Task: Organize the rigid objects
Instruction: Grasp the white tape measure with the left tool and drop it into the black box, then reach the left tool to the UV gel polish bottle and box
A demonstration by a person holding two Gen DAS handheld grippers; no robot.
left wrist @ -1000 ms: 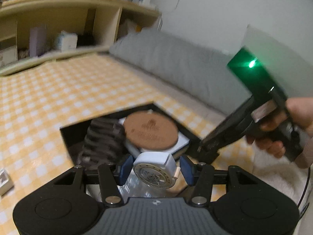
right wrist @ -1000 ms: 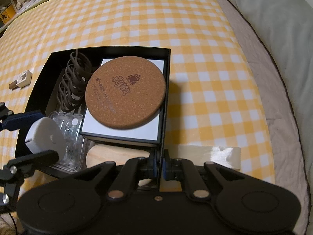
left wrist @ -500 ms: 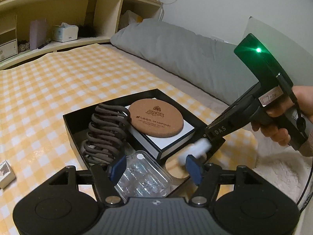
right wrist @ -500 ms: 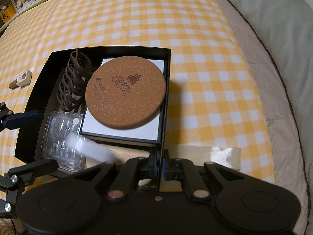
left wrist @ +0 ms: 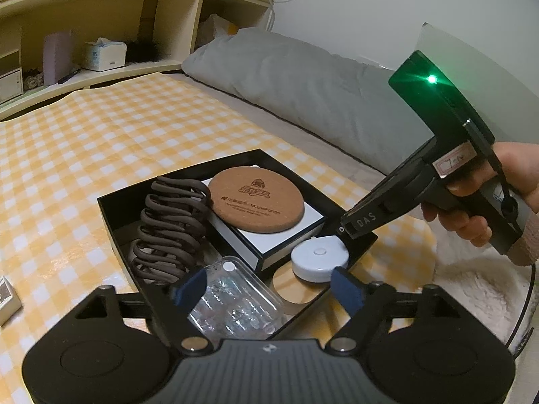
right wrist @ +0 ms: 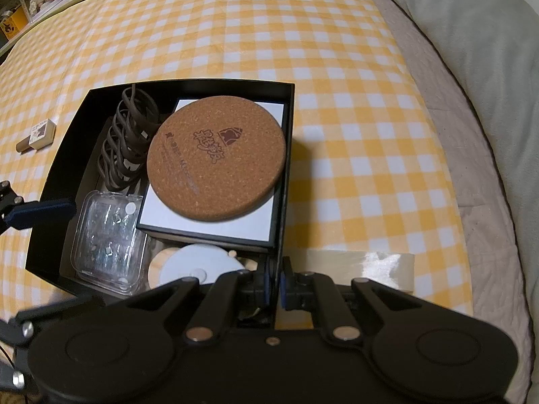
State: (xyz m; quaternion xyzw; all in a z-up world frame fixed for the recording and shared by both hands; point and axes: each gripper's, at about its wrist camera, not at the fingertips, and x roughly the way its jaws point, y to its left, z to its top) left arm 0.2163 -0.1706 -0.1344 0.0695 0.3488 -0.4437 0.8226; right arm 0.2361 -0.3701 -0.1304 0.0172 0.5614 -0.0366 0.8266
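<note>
Black box (right wrist: 50, 181) on checked cloth (right wrist: 303, 33), left to right: left gripper (left wrist: 267, 289) opening, empty above clear plastic case (left wrist: 232, 299); brown coil (right wrist: 129, 141); cork coaster (right wrist: 217, 158) atop white box (right wrist: 235, 227); white tape measure (left wrist: 318, 259) released inside; right gripper (right wrist: 277, 291) clenched on box wall.

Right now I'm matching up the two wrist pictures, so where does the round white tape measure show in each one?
Left wrist view: the white tape measure lies low and right of centre, in the black box's near right corner, beyond the opening left gripper.
Right wrist view: the tape measure is at bottom centre-left, partly hidden by the right gripper, which pinches the box wall.
Shared landmark: the cork coaster on the white box.
</note>
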